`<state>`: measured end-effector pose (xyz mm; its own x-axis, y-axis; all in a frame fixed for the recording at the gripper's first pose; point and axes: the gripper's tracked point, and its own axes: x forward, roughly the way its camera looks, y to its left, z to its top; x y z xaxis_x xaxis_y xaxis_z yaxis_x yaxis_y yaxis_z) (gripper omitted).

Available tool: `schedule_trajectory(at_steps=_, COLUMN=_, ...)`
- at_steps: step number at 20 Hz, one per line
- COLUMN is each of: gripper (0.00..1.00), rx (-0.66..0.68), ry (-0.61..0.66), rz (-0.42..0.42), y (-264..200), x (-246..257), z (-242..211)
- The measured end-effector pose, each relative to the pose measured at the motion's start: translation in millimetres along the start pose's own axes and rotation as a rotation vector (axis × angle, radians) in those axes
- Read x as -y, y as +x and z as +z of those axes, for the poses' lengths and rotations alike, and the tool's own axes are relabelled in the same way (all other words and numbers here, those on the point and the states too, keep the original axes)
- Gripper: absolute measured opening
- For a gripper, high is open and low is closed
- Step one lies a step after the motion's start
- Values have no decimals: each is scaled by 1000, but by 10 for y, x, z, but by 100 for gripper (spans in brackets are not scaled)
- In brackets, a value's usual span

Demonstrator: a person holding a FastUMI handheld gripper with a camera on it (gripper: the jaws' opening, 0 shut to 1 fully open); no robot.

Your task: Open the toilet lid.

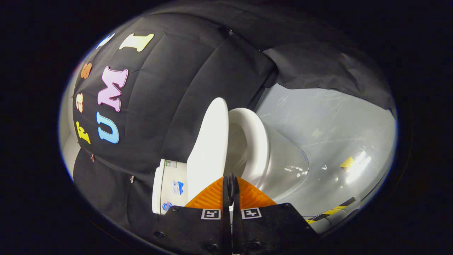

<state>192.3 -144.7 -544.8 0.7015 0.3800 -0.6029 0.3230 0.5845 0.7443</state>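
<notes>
With the tongs (230,184) closed and empty just before the raised white plastic toilet lid (208,141), nudge it gently back toward the white tank (170,186).

lid (208,148) raised btwn tank (170,186) & seat (256,141), ahead of jaws

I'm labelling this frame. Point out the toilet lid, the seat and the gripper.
toilet lid (208,148): gripper view, its raised flat face.
seat (256,138): gripper view, its rim.
gripper (230,182): gripper view, between its closed fingertips.
</notes>
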Motion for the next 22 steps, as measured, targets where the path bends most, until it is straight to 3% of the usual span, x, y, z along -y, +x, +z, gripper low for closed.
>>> schedule_trajectory(at_steps=5, gripper=6, rx=24, ry=-136, rz=-71, y=-151, x=-511, z=60)
schedule_trajectory(at_steps=12, gripper=6, rx=68, ry=-262, rz=-103, y=-411, x=-1392, z=6)
schedule_trajectory(at_steps=18, gripper=6, rx=106, ry=-444, rz=-207, y=-495, x=-2070, z=-182)
schedule_trajectory(at_steps=22, gripper=6, rx=145, ry=-482, rz=-249, y=-508, x=-2381, z=-252)
